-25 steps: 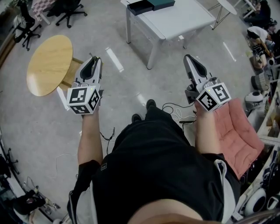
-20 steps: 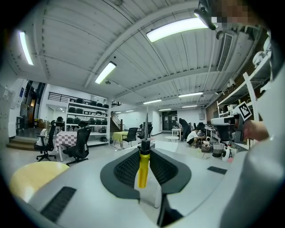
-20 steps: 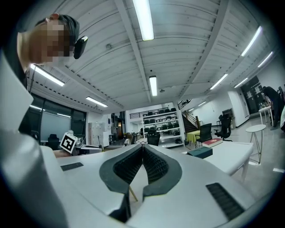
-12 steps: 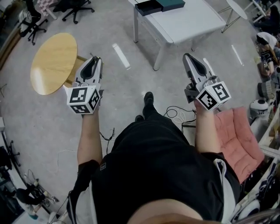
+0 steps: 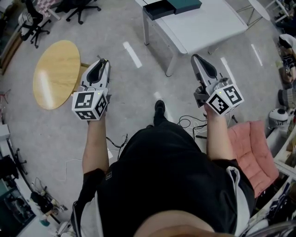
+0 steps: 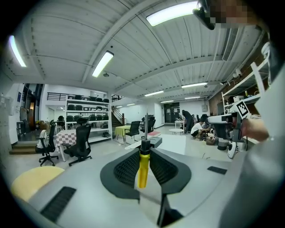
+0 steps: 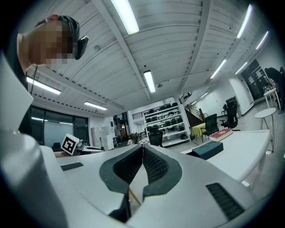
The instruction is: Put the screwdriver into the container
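Grey floor (image 5: 51,134); round wooden table (image 5: 56,74); white bench (image 5: 208,23); black office chairs (image 5: 81,5); pink cushion (image 5: 254,152); ribbed ceiling (image 6: 133,49), strip lights (image 6: 102,63); shelving (image 6: 87,111).

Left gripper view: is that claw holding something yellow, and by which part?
Yes: the left gripper clamps a screwdriver by its yellow handle; the metal shaft sticks out past the tips. The right gripper is shut, empty.

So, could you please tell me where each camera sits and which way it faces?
Head view: on the person's head, facing steeply down; shows torso, forearms, left tongs, right tongs.
Left gripper view: on the left tongs, facing across the room; its jaws grip the screwdriver.
Right gripper view: on the right tongs, facing across the room; jaws closed, person's head upper left.
Shared: white table, head and right gripper views.
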Motion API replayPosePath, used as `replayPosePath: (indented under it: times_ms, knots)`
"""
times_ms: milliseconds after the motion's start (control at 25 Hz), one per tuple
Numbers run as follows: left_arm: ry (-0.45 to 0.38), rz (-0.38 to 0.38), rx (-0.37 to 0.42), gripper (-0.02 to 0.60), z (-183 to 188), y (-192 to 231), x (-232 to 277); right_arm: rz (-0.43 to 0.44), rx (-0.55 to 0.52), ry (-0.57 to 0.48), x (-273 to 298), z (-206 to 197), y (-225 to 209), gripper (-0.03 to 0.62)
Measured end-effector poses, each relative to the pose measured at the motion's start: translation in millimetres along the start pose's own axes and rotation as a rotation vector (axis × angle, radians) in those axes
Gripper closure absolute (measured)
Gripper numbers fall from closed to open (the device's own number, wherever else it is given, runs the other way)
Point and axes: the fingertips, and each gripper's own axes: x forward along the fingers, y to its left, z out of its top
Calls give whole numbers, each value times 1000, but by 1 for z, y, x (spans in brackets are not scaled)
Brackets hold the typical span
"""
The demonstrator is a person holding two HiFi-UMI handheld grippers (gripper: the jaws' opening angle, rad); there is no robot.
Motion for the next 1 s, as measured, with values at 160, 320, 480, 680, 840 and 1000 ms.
replayPosePath:
  times_ms: [160, 320, 480, 680, 840, 1000]
  knots:
    - [20, 6, 7, 502, 5, 8, 37, 9, 15, 0, 21, 3, -31, 563]
    - [27, 15, 20, 502, 18, 11, 69, 14, 36, -2, 37, 7, -64, 564]
    - [33, 19, 39, 502, 27, 10, 90, 36, 47, -7, 53, 13, -84, 564]
    - [34, 33, 40, 502, 33, 17, 105, 62, 57, 1, 71, 15, -94, 563]
    - [27, 33, 37, 502, 37, 33, 115, 59, 53, 7, 85, 19, -95, 564]
    - [14, 3, 41, 502, 42, 46, 135, 28, 39, 2, 96, 24, -103, 563]
